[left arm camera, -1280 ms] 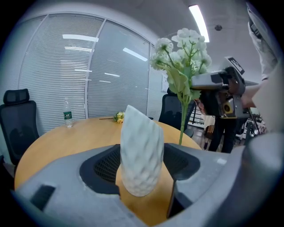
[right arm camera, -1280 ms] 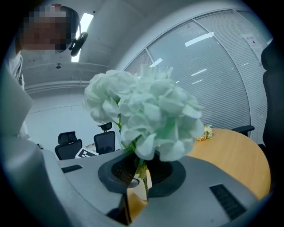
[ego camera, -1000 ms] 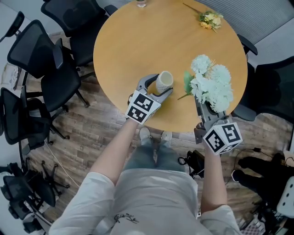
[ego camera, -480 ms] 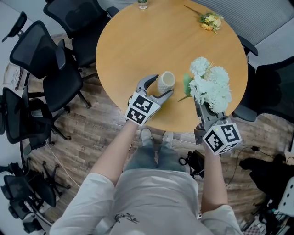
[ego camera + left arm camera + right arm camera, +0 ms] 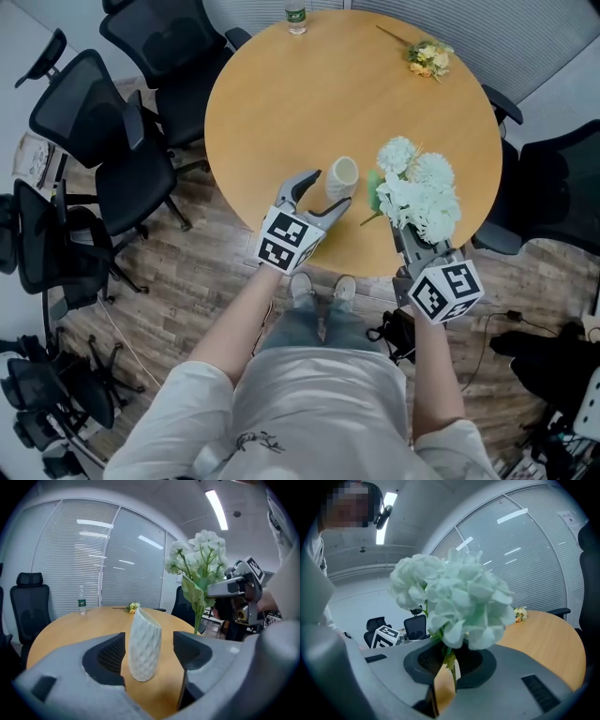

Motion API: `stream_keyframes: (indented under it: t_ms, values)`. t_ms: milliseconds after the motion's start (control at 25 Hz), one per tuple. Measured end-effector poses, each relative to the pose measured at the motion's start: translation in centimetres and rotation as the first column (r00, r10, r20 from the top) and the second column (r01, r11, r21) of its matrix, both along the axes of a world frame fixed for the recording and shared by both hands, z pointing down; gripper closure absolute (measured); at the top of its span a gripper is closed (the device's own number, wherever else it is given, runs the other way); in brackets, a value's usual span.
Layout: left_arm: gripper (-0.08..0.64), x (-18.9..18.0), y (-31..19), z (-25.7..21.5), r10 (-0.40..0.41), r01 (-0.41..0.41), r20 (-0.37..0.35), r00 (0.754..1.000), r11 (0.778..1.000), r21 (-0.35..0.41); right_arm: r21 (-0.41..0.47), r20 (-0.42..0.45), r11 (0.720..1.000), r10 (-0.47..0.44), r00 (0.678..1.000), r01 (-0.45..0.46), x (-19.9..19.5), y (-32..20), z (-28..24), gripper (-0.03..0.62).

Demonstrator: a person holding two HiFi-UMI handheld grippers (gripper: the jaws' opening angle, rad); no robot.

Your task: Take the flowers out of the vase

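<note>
Worktop (image 5: 309, 84): one. Vase (image 5: 342, 176): one. White flower bunch (image 5: 419, 190): one. Yellow flower sprig (image 5: 427, 56): one, far right. Bottle (image 5: 295, 17): one, far edge. Tools: two, left tool (image 5: 330, 187) and right tool (image 5: 405, 231). Office chairs (image 5: 141, 178): several.

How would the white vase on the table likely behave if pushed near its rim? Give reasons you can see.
The vase would probably tip rather than slide: it stands tall on a narrow base. It is likely light, being empty, with the flowers out. Its dimpled surface may help a grip.
</note>
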State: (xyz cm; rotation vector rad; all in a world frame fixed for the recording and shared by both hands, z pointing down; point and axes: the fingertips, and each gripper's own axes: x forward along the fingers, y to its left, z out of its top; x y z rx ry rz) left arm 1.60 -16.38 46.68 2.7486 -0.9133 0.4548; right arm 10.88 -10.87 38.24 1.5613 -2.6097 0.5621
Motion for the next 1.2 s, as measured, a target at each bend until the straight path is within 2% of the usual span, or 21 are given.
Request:
stream_keyframes:
  t_ms: [200,560,960,1200]
  values:
    - [0.28,-0.7,0.9,-2.1,-0.039,0.035,-0.072,0.997,0.998,-0.051,-0.011,0.007,1.0,-0.004,1.0,0.004,0.0,0.3,-0.5,0.543]
    - [0.375,-3.8,3.6,-6.4,-0.107,0.104,-0.103,0.989,0.994,-0.036,-0.024,-0.013,0.999,-0.029,0.999,0.029,-1.3,1.7,-1.6,0.543]
    - [0.489,-3.9,4.8,-9.3,-0.099,0.097,-0.071,0.993,0.995,-0.022,-0.02,-0.01,0.998,-0.064,0.998,0.064,-1.8,2.0,-3.0,0.543]
    - [0.529,-3.8,5.6,-10.2,-0.104,0.102,-0.066,0.992,0.994,-0.033,-0.019,-0.024,0.996,-0.085,0.996,0.084,-1.8,2.4,-3.7,0.543]
